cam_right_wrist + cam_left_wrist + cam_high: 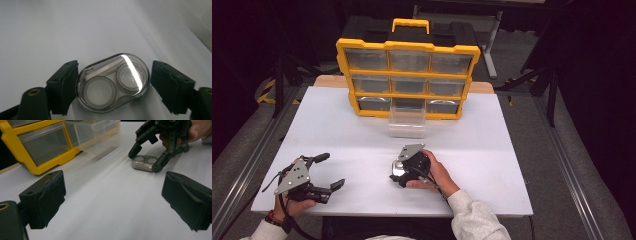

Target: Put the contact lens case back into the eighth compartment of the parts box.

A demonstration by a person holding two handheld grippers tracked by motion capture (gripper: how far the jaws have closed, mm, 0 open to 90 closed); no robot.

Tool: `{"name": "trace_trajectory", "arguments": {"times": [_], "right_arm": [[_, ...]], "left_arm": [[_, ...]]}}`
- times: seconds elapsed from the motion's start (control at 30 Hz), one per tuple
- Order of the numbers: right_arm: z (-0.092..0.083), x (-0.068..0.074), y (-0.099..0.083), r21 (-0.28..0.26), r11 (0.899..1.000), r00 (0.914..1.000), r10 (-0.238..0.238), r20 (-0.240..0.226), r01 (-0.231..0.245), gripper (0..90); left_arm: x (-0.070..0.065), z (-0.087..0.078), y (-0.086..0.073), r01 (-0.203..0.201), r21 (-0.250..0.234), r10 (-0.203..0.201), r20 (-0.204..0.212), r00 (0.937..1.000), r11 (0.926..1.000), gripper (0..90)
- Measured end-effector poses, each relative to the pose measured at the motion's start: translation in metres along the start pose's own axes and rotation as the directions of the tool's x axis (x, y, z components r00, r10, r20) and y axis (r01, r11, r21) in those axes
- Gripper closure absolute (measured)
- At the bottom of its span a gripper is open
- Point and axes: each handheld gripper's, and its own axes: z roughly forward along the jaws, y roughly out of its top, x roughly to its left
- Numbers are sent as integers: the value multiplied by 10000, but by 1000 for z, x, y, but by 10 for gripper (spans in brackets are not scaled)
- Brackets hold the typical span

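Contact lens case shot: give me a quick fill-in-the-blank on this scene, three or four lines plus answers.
1. The clear contact lens case lies flat on the white ____.
2. The fingers on either side of the case belong to the ____ gripper.
3. The left gripper has its fingers spread wide with ____ between them.
4. One clear drawer sticks out of the ____ row of the yellow organizer.

Missing words: table; right; nothing; bottom
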Motion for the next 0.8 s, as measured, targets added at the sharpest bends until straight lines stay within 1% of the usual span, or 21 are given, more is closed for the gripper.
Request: {"name": "trace_trajectory", "arguments": {"times": [0.03, 0.27, 0.3, 0.33, 0.43, 0.5, 0.53, 0.57, 0.6, 0.63, 0.7, 0.8], "right_arm": [[0, -1, 0, -2, 10000, 9999, 44, -132, -44, 289], [0, 0, 0, -18, 9999, 9999, 139, -39, -139, 295], [0, 1, 0, -31, 9999, 9999, 129, -25, -129, 296], [0, 1, 0, -31, 9999, 9999, 129, -25, -129, 296], [-1, 4, 1, -102, 9999, 9998, 96, 145, -94, 297], [-2, 4, 2, -249, 9997, 9996, 97, 263, -90, 297], [-2, 4, 2, -249, 9997, 9996, 97, 263, -90, 297], [-3, 5, 2, -329, 9994, 9994, 101, 317, -91, 297], [-5, 6, 3, -454, 9990, 9987, 45, 514, -22, 297], [-7, 7, 3, -540, 9985, 9984, 73, 557, -43, 297], [-11, 8, 5, -719, 9974, 9975, -53, 705, 104, 297], [-18, 11, 8, -1028, 9945, 9958, -113, 914, 207, 298]], "left_arm": [[0, 0, 0, 19, 3, -19, -14, 10000, 10000, 65], [0, -1, 0, 94, -60, -94, -28, 10000, 9999, 67], [0, -1, 0, -10, -107, 10, -72, 10000, 9999, 68], [0, -1, 0, -10, -107, 10, -72, 10000, 9999, 67], [0, -2, 0, -6, -118, 4, -105, 9999, 9999, 67], [1, -2, 0, 24, -123, -26, -105, 9999, 9999, 67], [1, -2, 0, 37, -93, -38, -117, 9999, 10000, 67], [1, -2, 0, 43, -101, -44, -116, 9999, 9999, 67], [1, -2, 0, 46, -140, -47, -121, 9999, 9999, 67], [1, -3, 0, 35, -151, -37, -126, 9999, 9999, 67], [1, -3, 0, 30, -144, -32, -129, 9999, 9999, 67], [1, -3, 0, 45, -152, -47, -129, 9999, 9999, 67]]}}
